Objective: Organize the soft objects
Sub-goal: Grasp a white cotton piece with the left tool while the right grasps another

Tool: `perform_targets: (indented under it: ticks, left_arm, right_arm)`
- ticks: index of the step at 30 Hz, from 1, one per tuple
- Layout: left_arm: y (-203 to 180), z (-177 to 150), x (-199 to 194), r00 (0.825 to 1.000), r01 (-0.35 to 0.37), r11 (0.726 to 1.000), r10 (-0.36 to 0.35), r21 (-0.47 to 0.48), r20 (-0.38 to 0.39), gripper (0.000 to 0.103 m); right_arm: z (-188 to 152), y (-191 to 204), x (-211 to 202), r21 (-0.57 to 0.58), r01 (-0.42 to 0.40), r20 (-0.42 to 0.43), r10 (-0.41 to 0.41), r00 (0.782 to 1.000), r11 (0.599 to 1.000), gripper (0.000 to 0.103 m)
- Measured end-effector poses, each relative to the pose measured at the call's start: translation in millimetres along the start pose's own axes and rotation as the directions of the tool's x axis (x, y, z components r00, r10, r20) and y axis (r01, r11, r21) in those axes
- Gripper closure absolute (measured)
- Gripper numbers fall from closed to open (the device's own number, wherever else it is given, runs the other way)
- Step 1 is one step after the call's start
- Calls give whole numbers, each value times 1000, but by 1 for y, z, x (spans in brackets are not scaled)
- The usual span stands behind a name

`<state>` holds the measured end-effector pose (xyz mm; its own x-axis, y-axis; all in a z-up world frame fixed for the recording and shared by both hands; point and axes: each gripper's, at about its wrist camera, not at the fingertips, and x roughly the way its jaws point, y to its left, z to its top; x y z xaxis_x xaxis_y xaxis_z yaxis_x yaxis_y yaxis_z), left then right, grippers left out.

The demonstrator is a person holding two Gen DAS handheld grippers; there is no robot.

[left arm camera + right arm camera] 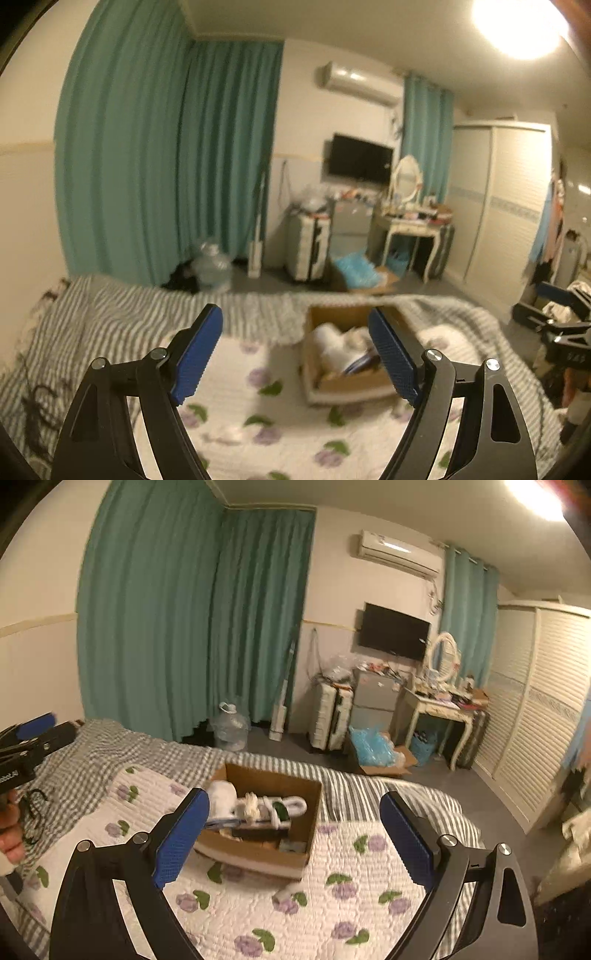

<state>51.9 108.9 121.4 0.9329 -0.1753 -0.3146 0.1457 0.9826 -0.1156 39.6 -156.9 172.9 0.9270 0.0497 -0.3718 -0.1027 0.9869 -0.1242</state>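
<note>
A brown cardboard box (293, 781) sits on a white quilt with purple flowers (332, 904) on the bed. It holds white soft items (255, 805) and some dark things. The box also shows blurred in the left wrist view (345, 315). A small white soft piece (286, 890) lies on the quilt in front of the box. My left gripper (295, 354) is open and empty, above the quilt near the box. My right gripper (295, 838) is open and empty, just in front of the box.
A grey striped blanket (110, 314) covers the far part of the bed. Beyond it stand a water jug (231, 727), a white suitcase (332, 716), a dressing table (443, 709) and a wardrobe (535, 709). Teal curtains (184, 609) hang behind. The other gripper shows at the left edge (26, 746).
</note>
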Motion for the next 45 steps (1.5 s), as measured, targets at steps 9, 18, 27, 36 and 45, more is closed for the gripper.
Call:
perform_targets:
  ticks: [9, 18, 27, 36, 45]
  left_arm:
    - [58, -93, 99, 978, -88, 995, 80, -36, -194, 21]
    - [81, -173, 196, 889, -137, 987, 84, -86, -450, 21]
    - [69, -202, 216, 850, -143, 989, 139, 30, -508, 21]
    - [69, -213, 220, 866, -143, 989, 138, 26, -481, 37]
    - [71, -209, 195, 871, -134, 991, 112, -11, -479, 65]
  right_arm:
    - [-80, 16, 89, 50, 43, -183, -34, 983, 998, 9]
    - [-185, 13, 216, 65, 3, -426, 25, 904, 998, 12]
    - [-224, -10, 272, 141, -26, -483, 91, 871, 990, 38]
    - [-222, -22, 276, 138, -1, -475, 67, 877, 990, 71]
    - [-221, -25, 248, 146, -15, -461, 81, 884, 989, 72]
